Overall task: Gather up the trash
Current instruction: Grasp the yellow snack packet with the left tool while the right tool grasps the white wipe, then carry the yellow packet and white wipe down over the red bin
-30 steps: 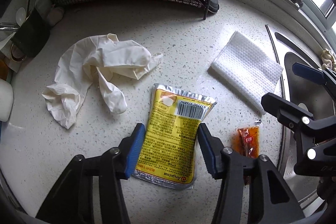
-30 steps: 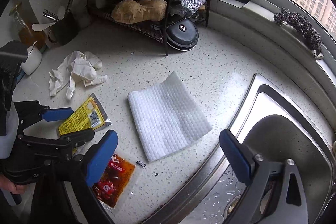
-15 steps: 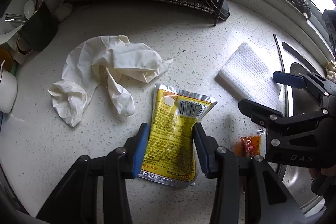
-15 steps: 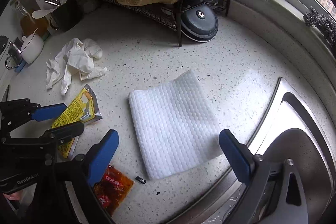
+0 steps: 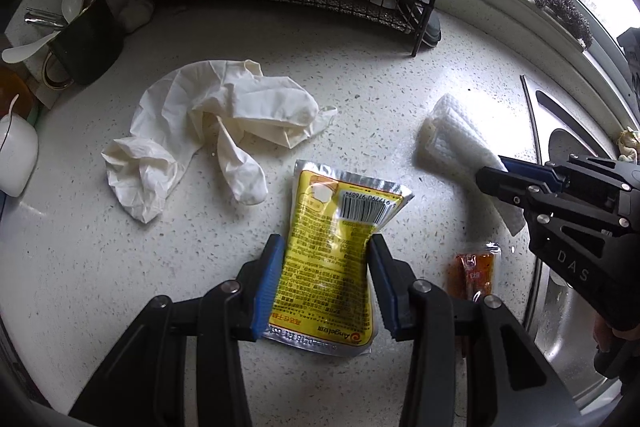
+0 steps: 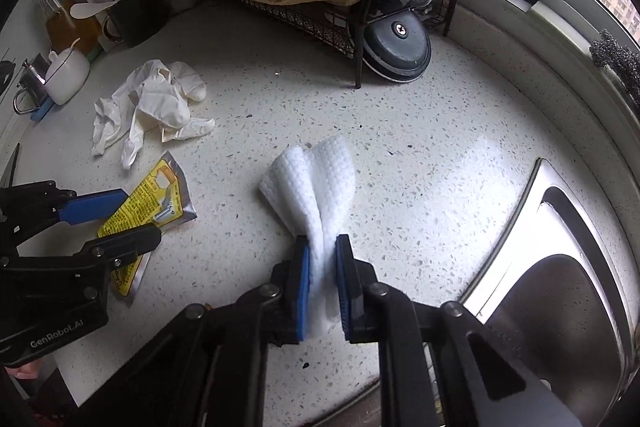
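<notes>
On counter at 6 o'clock, your left gripper (image 5: 325, 269) is pinching yellow packet (image 5: 334, 259); your right gripper (image 6: 323, 275) is clenching white towel (image 6: 316, 187). Gloves (image 5: 212, 131) at 10 o'clock, sauce sachet (image 5: 474, 273) at 4 o'clock are awaiting collection.

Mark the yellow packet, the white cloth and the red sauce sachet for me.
yellow packet (image 5: 320, 267), left wrist view, printed middle between the left gripper's fingers.
white cloth (image 6: 316, 183), right wrist view, bunched part above the right gripper's fingers.
red sauce sachet (image 5: 474, 269), left wrist view, its centre.
</notes>
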`<state>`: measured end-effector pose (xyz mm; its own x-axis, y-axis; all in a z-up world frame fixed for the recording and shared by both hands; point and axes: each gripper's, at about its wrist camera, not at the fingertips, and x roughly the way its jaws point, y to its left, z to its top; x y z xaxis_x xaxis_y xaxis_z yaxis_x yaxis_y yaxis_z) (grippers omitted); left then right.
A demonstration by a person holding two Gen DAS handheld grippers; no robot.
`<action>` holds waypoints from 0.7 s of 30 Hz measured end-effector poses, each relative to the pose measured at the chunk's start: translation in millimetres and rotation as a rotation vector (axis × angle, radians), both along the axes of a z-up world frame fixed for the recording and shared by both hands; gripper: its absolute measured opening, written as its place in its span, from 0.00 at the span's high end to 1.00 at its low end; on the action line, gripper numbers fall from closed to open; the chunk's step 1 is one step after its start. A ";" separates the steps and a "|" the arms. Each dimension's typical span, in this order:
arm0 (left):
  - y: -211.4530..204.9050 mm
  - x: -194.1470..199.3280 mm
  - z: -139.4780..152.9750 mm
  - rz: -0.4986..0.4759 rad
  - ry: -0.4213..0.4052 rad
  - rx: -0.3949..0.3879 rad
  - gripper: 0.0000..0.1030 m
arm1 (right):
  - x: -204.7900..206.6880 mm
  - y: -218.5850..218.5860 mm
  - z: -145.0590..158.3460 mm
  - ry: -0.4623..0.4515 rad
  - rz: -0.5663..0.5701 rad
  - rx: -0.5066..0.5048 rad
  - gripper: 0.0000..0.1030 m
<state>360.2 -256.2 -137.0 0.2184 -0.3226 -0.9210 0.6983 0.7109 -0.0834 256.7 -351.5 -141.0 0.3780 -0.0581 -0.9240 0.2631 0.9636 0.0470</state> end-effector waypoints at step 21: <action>142.6 -92.7 65.2 0.089 -0.129 -0.056 0.60 | -82.7 119.0 70.4 -0.119 0.065 -0.015 0.89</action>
